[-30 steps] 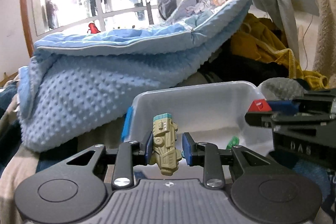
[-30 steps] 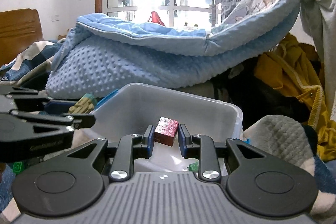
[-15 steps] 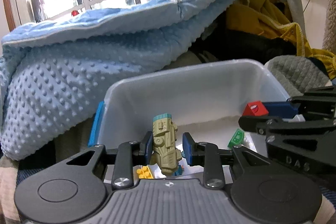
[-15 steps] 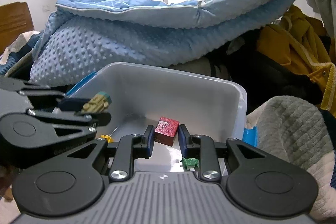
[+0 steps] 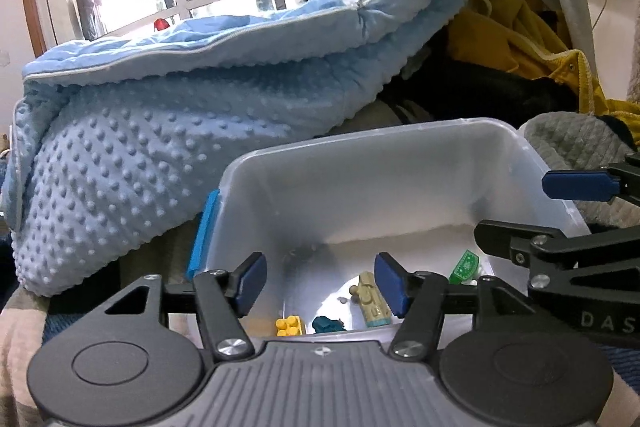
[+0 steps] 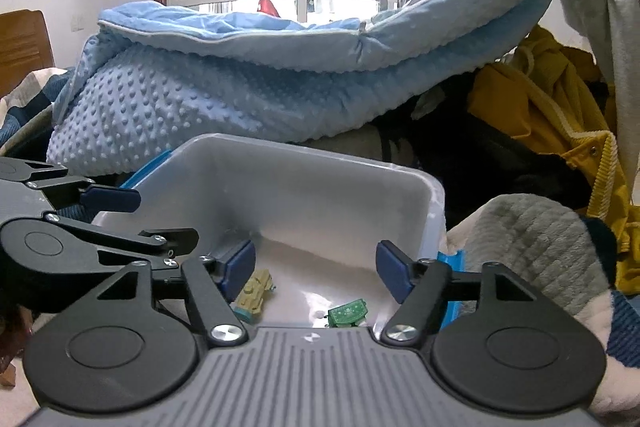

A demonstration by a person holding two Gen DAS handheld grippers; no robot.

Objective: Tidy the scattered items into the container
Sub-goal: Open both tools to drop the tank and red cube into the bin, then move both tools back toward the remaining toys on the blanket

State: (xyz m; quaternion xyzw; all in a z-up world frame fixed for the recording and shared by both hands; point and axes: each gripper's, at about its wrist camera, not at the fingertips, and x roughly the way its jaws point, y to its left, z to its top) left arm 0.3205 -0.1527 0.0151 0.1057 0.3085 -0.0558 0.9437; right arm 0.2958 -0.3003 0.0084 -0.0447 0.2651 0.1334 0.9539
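Both the left tongs (image 5: 320, 283) and the right tongs (image 6: 316, 269) now stand spread and empty over the translucent white plastic container (image 5: 360, 163), where a second ago the left pinched the tan ridged toy vehicle (image 5: 374, 301) and the right a small red block. The tan toy now lies on the container's smooth floor beside a yellow studded brick (image 5: 290, 327), a dark teal toy (image 5: 328, 324) and a flat green patterned piece (image 6: 347, 312); the red block is out of sight, so I judge both drops done. Behind the container slumps a soft, dimpled light-blue blanket (image 5: 160, 155).
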